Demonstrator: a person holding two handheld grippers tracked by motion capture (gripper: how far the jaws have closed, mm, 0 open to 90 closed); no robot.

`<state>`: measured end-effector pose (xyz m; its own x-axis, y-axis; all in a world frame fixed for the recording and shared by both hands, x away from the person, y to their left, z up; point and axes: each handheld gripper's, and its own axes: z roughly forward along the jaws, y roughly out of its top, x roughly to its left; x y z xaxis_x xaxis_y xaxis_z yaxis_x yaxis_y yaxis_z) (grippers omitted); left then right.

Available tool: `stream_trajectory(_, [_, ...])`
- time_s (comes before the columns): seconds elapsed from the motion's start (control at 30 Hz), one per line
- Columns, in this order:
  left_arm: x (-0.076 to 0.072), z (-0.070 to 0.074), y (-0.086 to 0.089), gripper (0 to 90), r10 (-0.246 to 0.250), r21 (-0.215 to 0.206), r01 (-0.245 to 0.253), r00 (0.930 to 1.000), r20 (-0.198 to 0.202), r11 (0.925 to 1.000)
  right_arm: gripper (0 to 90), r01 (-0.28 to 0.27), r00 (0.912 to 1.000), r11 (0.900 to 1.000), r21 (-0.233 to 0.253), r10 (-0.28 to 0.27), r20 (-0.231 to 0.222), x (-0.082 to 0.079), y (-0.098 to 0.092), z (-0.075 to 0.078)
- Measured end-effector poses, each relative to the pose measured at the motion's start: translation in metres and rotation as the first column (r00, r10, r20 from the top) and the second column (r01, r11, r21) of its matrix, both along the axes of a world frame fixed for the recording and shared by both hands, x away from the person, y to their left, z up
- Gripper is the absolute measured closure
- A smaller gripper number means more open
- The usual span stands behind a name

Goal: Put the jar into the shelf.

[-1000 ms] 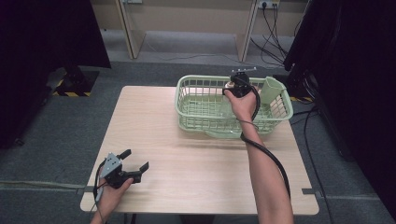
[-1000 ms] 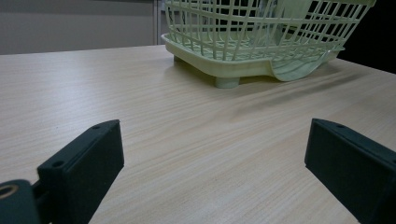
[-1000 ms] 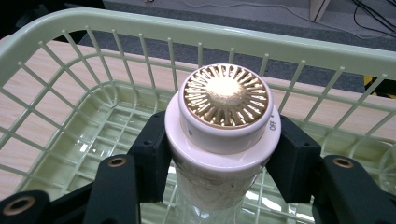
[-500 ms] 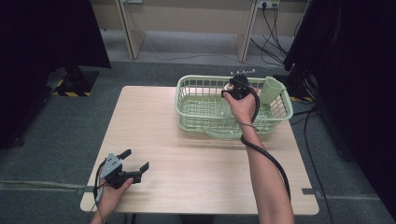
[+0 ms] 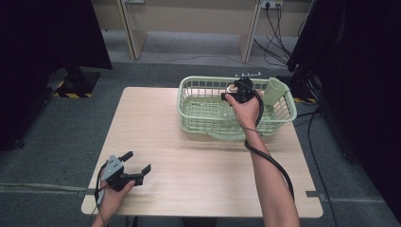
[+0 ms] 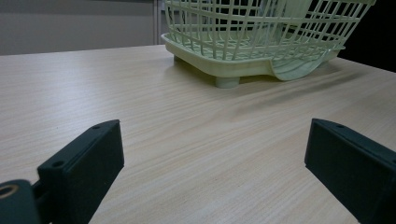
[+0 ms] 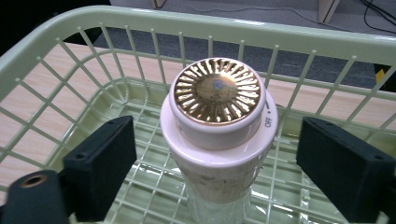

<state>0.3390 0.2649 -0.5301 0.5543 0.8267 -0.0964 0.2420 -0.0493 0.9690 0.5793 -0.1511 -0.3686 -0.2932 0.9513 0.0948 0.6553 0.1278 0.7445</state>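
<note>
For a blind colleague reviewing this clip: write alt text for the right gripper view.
A clear bottle with a pale pink cap and gold slotted top stands upright inside a light green wire basket, between the right gripper's two open black jaws, which do not touch it. The cap's rim reads "OFF". Wooden table shows through the basket wall.

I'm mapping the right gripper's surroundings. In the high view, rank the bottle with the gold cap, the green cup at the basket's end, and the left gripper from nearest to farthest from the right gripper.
1. Bottle: between the open jaws of the right gripper, inside the basket.
2. Green cup: at the basket's right end.
3. Left gripper: over the table's near left corner.
</note>
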Motion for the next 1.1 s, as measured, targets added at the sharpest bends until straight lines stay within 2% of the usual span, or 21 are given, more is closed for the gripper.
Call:
stream_trajectory(0.07, [0.0, 0.0, 0.0, 4.1, 0.0, 0.0, 0.0, 1.0, 0.0, 1.0, 7.4, 0.0, 1.0, 1.0, 0.005, 0.0, 0.002, -0.002, 0.0, 0.001])
stream_trajectory(0.4, [0.0, 0.0, 0.0, 4.1, 0.001, -0.001, -0.001, 1.0, 0.001, 1.0, 7.0, -0.019, 0.9998, 0.999, 0.025, 0.019, 0.008, -0.011, 0.0, 0.006])
stream_trajectory(1.1, [0.0, 0.0, 0.0, 4.1, 0.003, 0.001, -0.003, 1.0, -0.001, 1.0, 7.0, -0.046, 0.9985, 0.997, 0.065, 0.044, 0.033, -0.034, -0.014, 0.01])
